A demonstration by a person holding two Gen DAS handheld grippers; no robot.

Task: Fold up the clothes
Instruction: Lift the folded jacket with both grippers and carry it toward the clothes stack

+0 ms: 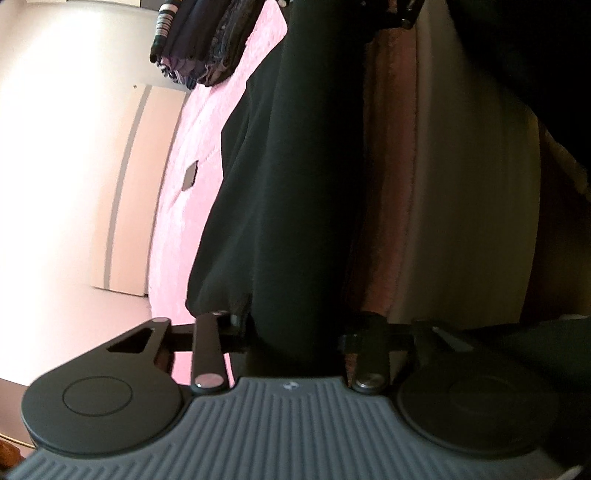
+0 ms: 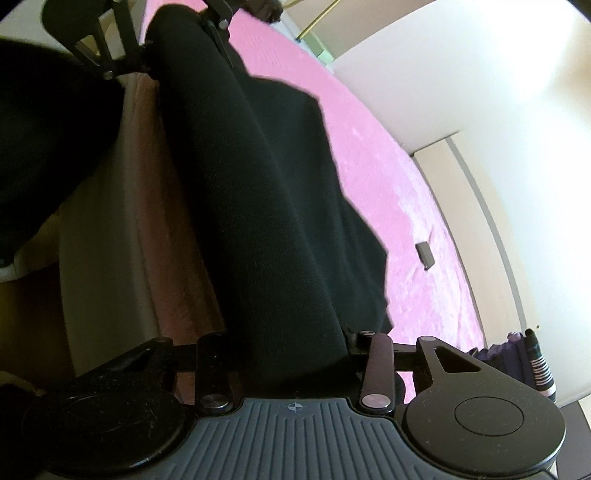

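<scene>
A black garment (image 1: 306, 184) is bunched into a thick band and stretched between my two grippers, with the rest of it spilling onto the pink bed cover (image 1: 184, 240). My left gripper (image 1: 295, 332) is shut on one end of the band; the fabric hides its fingertips. In the right wrist view the same garment (image 2: 258, 203) runs from my right gripper (image 2: 291, 350), whose jaws have come in on its other end, up to the left gripper (image 2: 166, 26) at the top. The right gripper (image 1: 399, 14) shows at the top edge of the left wrist view.
A pile of dark and striped clothes (image 1: 199, 44) (image 2: 532, 358) lies on the pink bed cover (image 2: 406, 221). A small dark flat object (image 1: 191, 175) (image 2: 424, 254) rests on the cover. The bed's pale side (image 1: 461, 221) and a person's dark clothing (image 2: 37, 129) are close by.
</scene>
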